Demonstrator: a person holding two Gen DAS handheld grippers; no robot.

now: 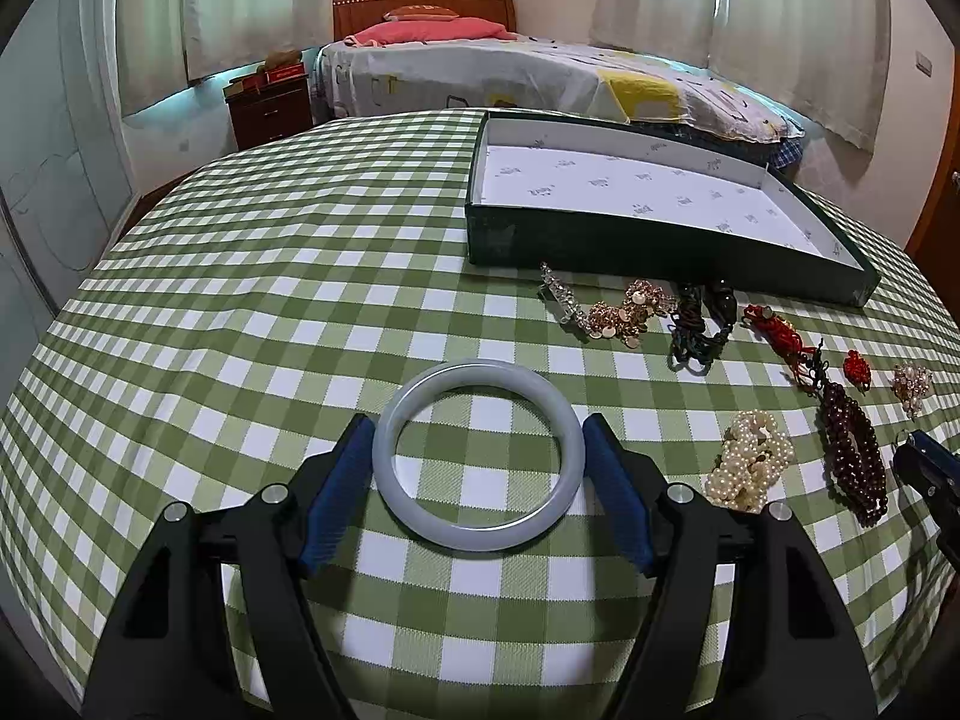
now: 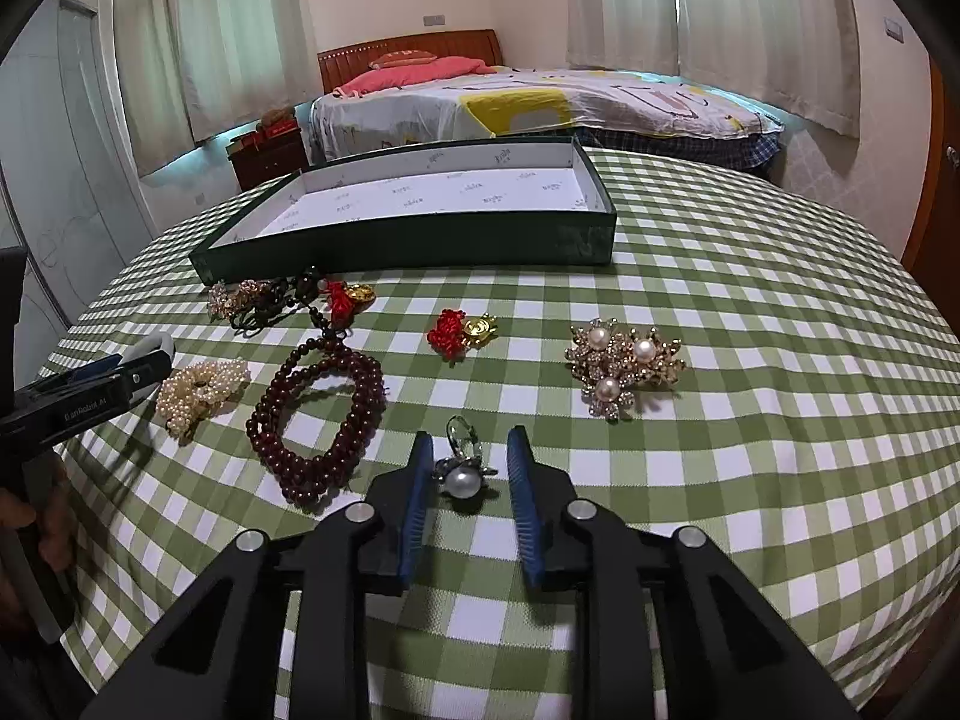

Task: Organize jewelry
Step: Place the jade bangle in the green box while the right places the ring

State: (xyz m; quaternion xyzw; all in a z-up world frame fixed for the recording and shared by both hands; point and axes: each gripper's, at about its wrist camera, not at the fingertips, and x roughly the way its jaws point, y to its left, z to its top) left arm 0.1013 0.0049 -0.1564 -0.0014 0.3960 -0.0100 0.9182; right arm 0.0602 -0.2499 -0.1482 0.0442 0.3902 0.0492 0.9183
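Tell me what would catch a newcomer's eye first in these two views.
Probably the pale jade bangle, lying flat on the green checked tablecloth between the left gripper's blue pads. Next, the pearl ring framed by the right gripper, with the pearl-and-gold brooch off to its right. Behind the scattered jewelry sits an empty dark green box.
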